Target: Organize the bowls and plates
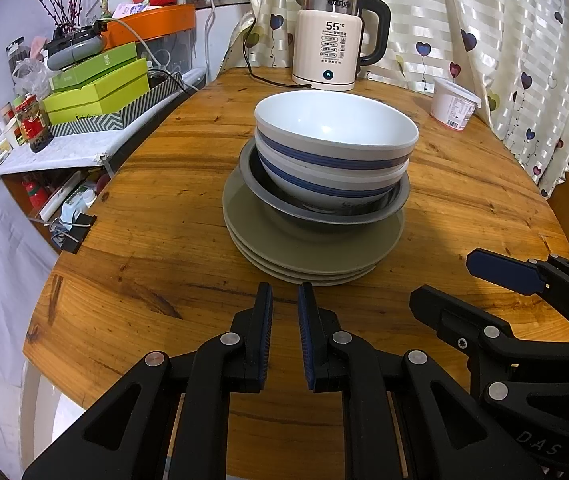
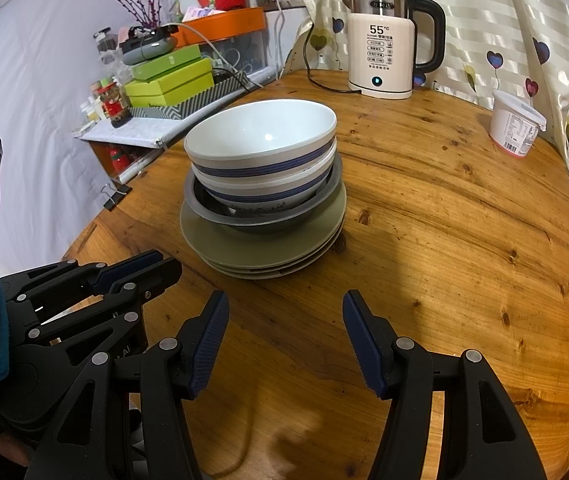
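Observation:
One stack stands mid-table: several grey-green plates (image 1: 308,258) (image 2: 244,248) at the bottom, a dark grey bowl (image 1: 324,210) (image 2: 260,218) on them, and two white bowls with blue stripes (image 1: 336,136) (image 2: 260,136) nested on top. My left gripper (image 1: 285,292) is just in front of the stack, its jaws nearly closed with a narrow gap, holding nothing. My right gripper (image 2: 286,300) is open and empty, in front of the stack; it also shows in the left wrist view (image 1: 456,280) at the right.
A cream electric kettle (image 1: 336,40) (image 2: 388,44) with its cord stands at the back of the round wooden table (image 1: 164,240) (image 2: 444,240). A white tub (image 1: 454,102) (image 2: 516,124) sits at the right by the curtain. A cluttered shelf with green boxes (image 1: 96,84) is left.

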